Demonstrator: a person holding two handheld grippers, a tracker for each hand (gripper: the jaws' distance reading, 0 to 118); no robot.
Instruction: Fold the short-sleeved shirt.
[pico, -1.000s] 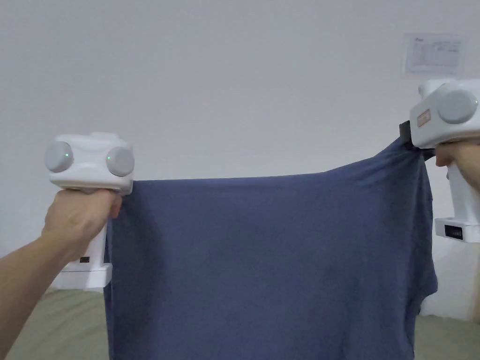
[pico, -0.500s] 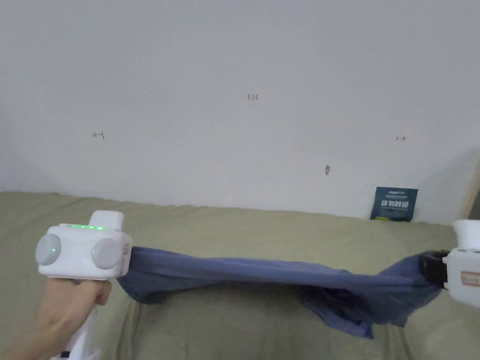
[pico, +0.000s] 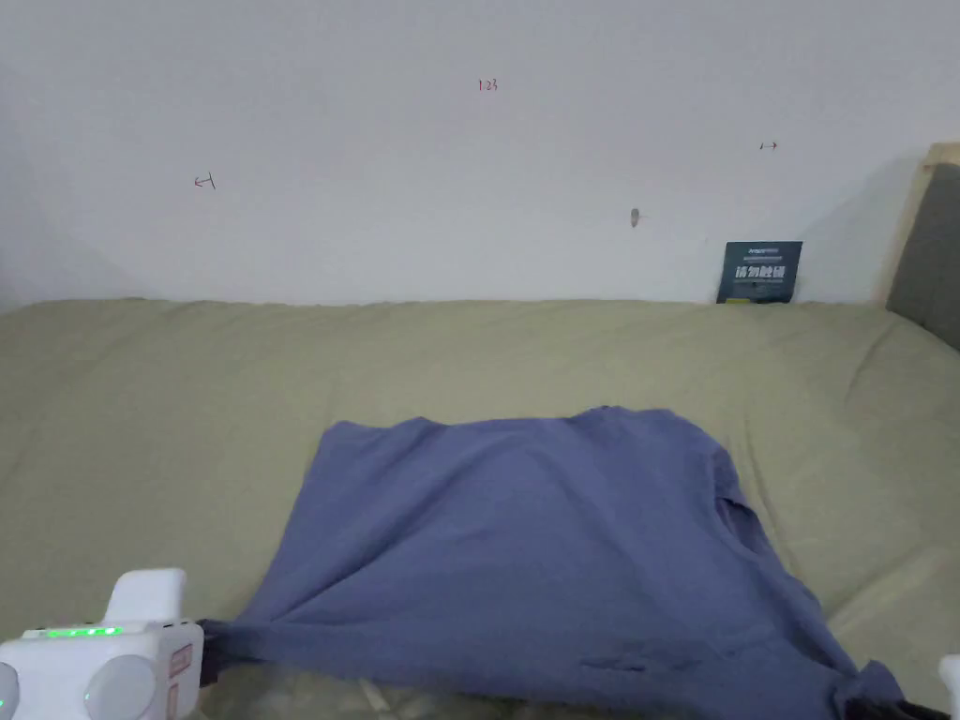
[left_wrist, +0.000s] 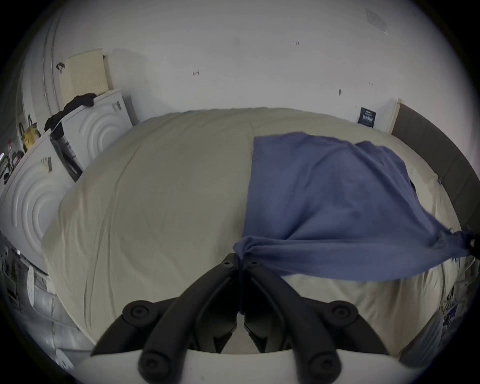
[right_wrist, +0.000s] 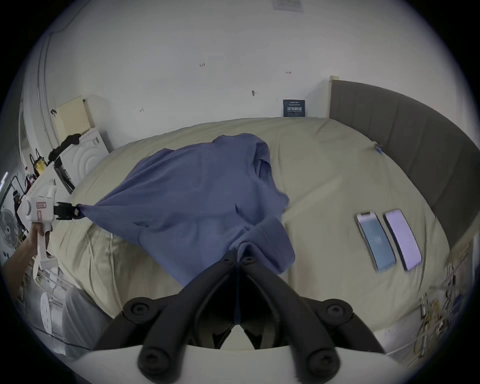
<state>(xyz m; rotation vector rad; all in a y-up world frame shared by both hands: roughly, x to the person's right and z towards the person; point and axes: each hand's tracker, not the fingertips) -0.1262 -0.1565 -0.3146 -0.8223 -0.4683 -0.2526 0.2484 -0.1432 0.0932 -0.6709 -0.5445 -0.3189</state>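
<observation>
Two hand-held grippers pinch the near corners of a blue short-sleeved shirt (pico: 534, 544) that lies spread over a bed covered in an olive-beige sheet (pico: 169, 412). The left hand-held gripper (left_wrist: 240, 262) has both jaws pressed together on a bunched corner of the cloth, and the right hand-held gripper (right_wrist: 238, 256) is clenched the same way on the opposite corner. The near edge of the shirt is stretched between them and lifted slightly off the sheet, while its far part rests flat toward the white wall (pico: 469, 187). To the right of the shirt, well apart from it, two phones (right_wrist: 388, 240) lie side by side on the sheet near a grey headboard (right_wrist: 405, 135).
</observation>
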